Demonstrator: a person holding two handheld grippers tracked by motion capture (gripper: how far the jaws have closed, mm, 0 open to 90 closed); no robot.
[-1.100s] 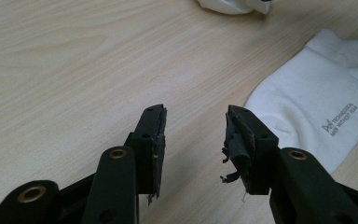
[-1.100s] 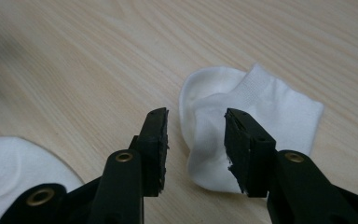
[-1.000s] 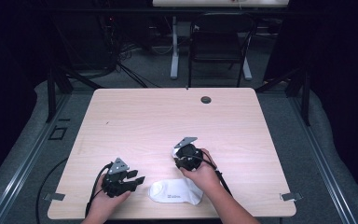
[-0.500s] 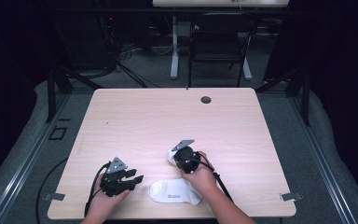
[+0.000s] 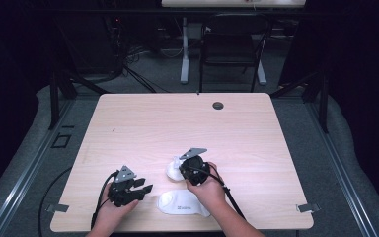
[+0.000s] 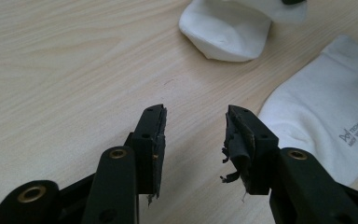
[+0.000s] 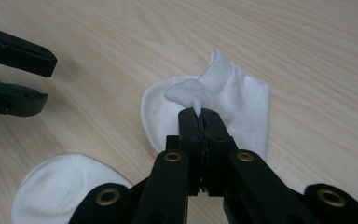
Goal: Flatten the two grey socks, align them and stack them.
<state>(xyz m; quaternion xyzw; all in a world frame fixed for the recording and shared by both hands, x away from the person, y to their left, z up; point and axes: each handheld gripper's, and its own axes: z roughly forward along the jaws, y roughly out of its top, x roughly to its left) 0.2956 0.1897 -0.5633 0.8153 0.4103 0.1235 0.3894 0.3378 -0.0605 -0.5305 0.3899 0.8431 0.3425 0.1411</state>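
Two white socks lie on the wooden table. One sock with a small printed logo lies flat near the front edge, also seen in the left gripper view. My right gripper is shut on a fold of the other sock, whose cuff sticks up above the jaws. In the high view that sock bunches at the right gripper. My left gripper stands open over bare wood, left of both socks, with nothing between its jaws. It rests near the front left of the table.
A dark round grommet sits near the table's far edge. Behind the table stand a black chair and loose cables on the floor. Bare wood stretches across the table's far half.
The right gripper has closed on the second sock and drawn it slightly up and leftward, so white fabric now shows beside it. The left gripper has stayed where it was.
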